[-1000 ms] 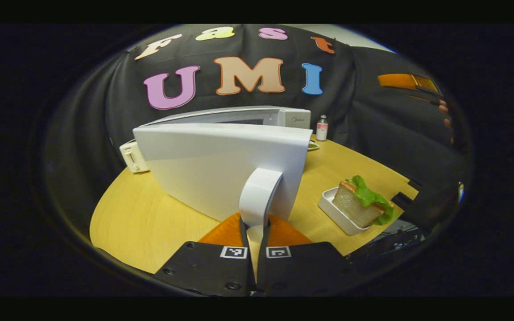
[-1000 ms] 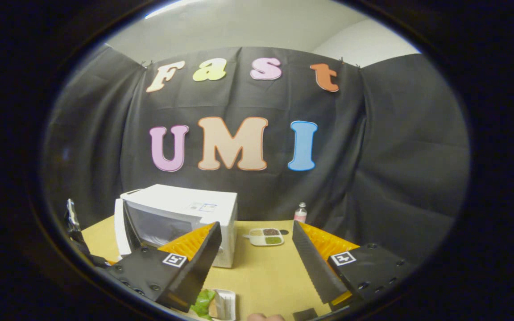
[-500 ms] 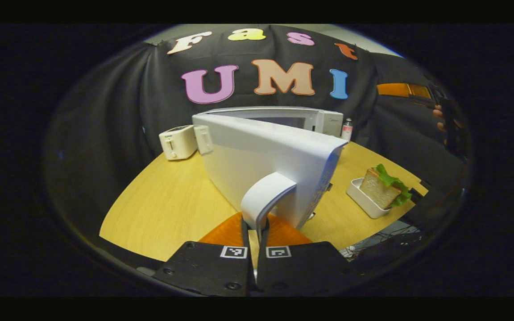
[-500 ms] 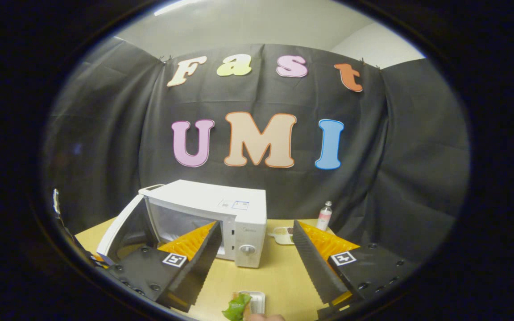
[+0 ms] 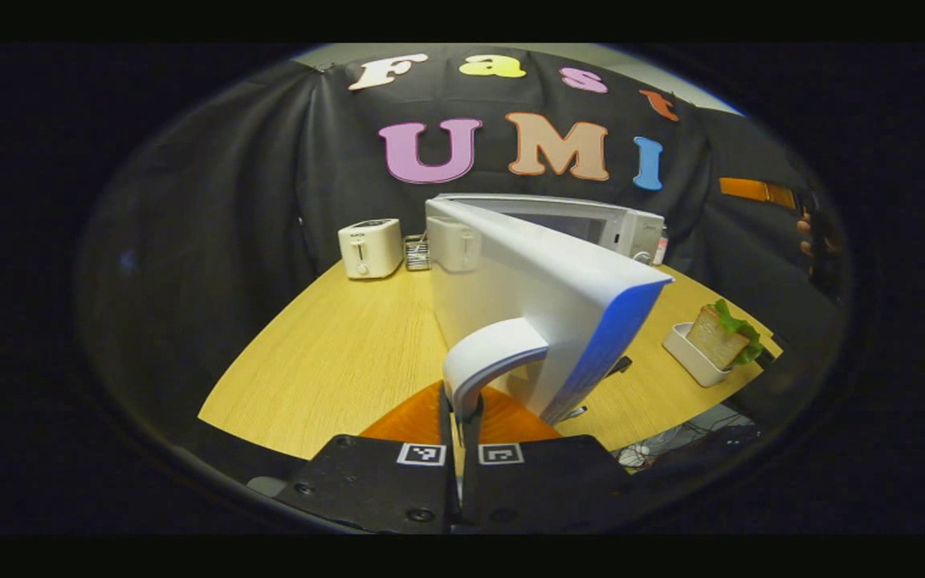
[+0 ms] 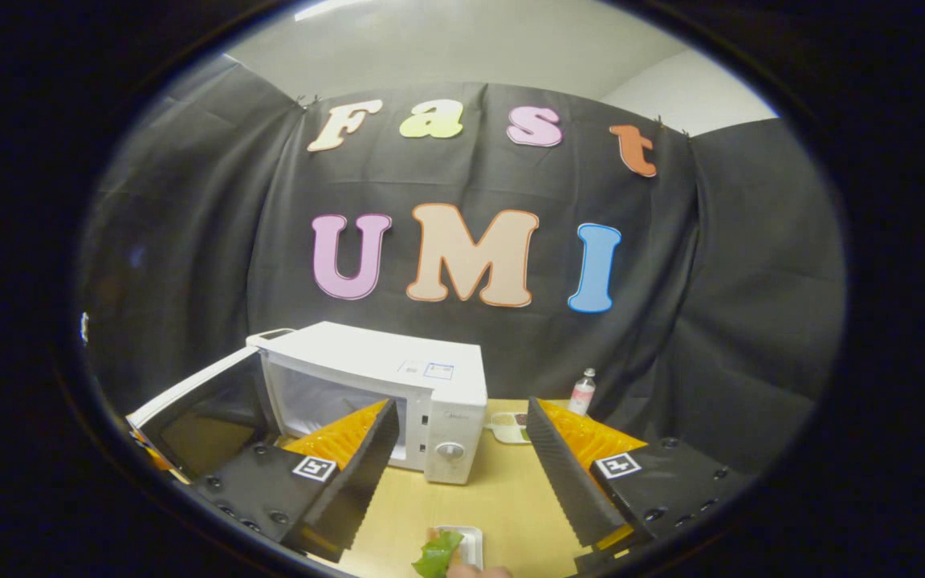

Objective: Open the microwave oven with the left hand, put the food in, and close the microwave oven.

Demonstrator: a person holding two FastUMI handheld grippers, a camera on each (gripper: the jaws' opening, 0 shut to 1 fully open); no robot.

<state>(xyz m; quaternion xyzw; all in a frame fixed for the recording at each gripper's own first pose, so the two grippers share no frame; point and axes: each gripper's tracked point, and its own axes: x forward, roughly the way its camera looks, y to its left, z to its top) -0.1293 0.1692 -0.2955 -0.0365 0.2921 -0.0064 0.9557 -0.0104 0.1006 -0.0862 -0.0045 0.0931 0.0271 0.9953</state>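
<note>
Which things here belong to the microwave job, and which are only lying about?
For the job: microwave, its door, door handle, sandwich in its white tray, left gripper.
Lying about: toaster, small bottle, divided dish.

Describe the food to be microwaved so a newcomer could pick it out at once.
Start at the white microwave oven on the round wooden table. Right of its open door sits a small white rectangular tray holding the toast sandwich with green lettuce, the table's sole leafy item.

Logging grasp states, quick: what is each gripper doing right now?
Left gripper: shut on the white curved microwave door handle.
Right gripper: open, holding nothing.
</note>
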